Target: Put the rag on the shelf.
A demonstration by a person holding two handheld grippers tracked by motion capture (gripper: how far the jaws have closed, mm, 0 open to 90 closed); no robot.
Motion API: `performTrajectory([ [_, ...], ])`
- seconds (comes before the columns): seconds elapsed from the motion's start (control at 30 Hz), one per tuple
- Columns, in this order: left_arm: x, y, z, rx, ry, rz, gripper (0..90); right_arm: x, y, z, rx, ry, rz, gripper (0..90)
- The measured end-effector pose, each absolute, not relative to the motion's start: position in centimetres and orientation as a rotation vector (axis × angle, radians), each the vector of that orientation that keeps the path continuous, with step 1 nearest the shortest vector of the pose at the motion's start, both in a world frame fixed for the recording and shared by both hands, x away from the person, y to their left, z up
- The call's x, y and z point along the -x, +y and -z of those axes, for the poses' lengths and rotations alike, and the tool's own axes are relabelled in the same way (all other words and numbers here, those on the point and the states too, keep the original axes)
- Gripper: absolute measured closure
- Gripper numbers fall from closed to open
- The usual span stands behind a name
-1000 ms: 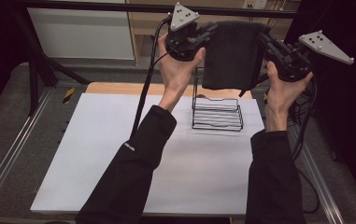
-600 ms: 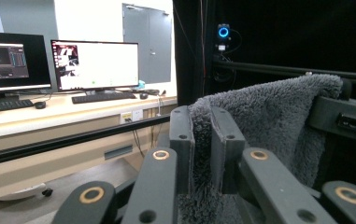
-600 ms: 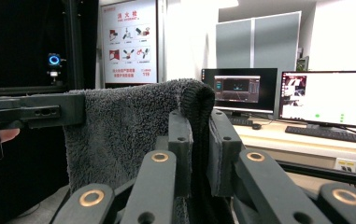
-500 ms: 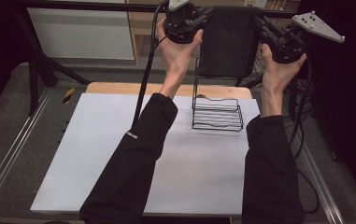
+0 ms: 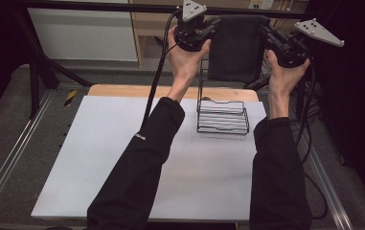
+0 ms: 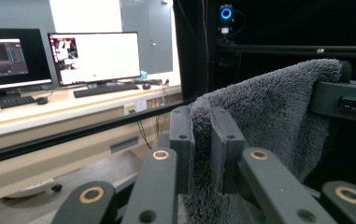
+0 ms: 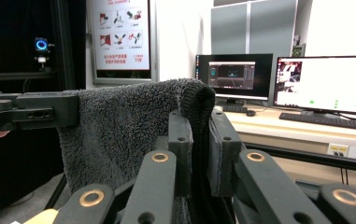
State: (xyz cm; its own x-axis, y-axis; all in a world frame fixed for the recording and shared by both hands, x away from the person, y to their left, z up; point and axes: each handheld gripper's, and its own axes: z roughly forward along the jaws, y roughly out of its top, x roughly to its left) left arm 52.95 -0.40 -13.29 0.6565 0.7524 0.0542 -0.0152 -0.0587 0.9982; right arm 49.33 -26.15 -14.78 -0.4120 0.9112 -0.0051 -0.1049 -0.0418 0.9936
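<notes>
- The dark grey towel hung stretched between the two grippers, held up in the air beyond the far edge of the table and above the black wire rack.
- We saw the left gripper clamped on the towel's upper left corner; in the left gripper view the fleecy cloth was pinched between its two black jaws, which stood close together around the fold.
- The right gripper was clamped on the upper right corner in the same way; in the right gripper view a thick fold of the towel sat squeezed between its jaws.
- In each gripper view we could also make out the other gripper's jaw biting the far corner of the cloth.
- The towel's top edge ran roughly level from one gripper to the other, and the rest of it hung straight down, its lower edge near the rack's tall back frame; we could not tell whether it touched the wire.
- The rack stood on the white table top toward the far right, between the person's two black-sleeved forearms.
- Beyond the towel, a desk carried lit monitors and a keyboard.
</notes>
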Motion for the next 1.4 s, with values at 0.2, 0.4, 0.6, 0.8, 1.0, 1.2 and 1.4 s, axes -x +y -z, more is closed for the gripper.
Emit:
performTrajectory([
  [0.2,-53.2,-0.2,14.2,-1.531,0.645,-0.707,80.4,-49.6,-26.1,15.4,-0.911,1.437,-1.559,82.1],
  [0.4,-53.2,0.0,15.8,-1.570,0.652,-0.711,80.4,-49.7,-26.0,17.1,-0.933,1.465,-1.560,82.1],
  [0.6,-53.0,0.1,16.2,-1.581,0.634,-0.699,80.4,-49.3,-26.1,17.6,-0.937,1.477,-1.556,82.1],
  [0.8,-52.6,0.0,16.4,-1.615,0.613,-0.727,80.5,-49.0,-26.1,17.7,-0.974,1.502,-1.551,82.1],
  [1.0,-52.7,0.7,17.3,-1.634,0.617,-0.694,80.4,-48.3,-25.7,17.7,-0.973,1.546,-1.517,82.0],
  [1.2,-52.8,2.5,16.4,-1.584,0.651,-0.694,80.6,-48.5,-24.3,17.0,-0.934,1.564,-1.545,82.1],
  [1.4,-52.7,3.1,15.1,-1.566,0.641,-0.712,80.6,-49.4,-23.6,16.3,-0.929,1.529,-1.586,82.1],
])
